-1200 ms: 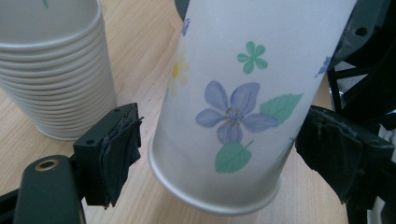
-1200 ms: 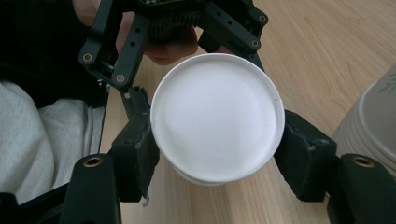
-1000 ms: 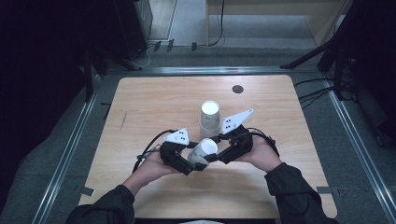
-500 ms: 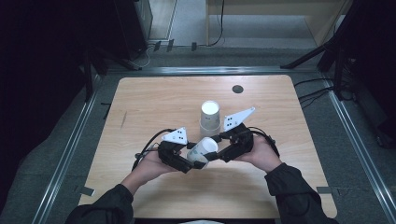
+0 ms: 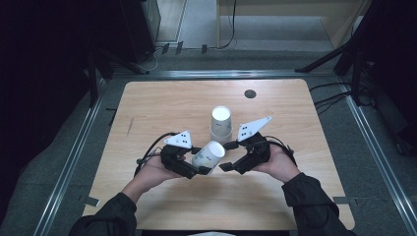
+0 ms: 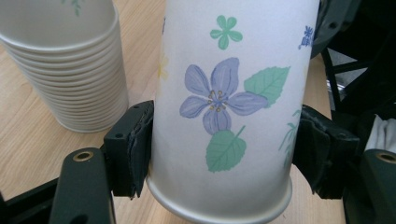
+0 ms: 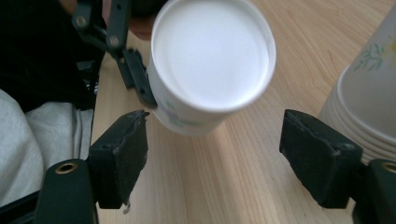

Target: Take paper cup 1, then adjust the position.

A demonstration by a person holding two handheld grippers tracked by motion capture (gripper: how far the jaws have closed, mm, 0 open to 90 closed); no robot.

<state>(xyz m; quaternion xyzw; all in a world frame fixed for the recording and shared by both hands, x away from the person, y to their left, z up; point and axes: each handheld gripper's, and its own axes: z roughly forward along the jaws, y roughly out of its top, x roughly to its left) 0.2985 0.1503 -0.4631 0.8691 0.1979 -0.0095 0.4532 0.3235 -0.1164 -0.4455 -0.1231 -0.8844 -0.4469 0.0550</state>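
Cup sits between my two tools, off the surface and tipped over, its long axis running from the left tool up toward the right, base end pointing at the right tool. Left tool has it: in the left gripper view both pads press the flowered wall near the rim, jaws having just closed in on it. Stack of paper cups stands upside down just beyond, apart from the held cup; it shows at upper left of the left gripper view. Right tool has just been opening; in the right gripper view the white base of the cup floats ahead of the spread jaws, neither pad touching. My reading: handover done, left hand carries from here, and the stack lies nearer the right tool.
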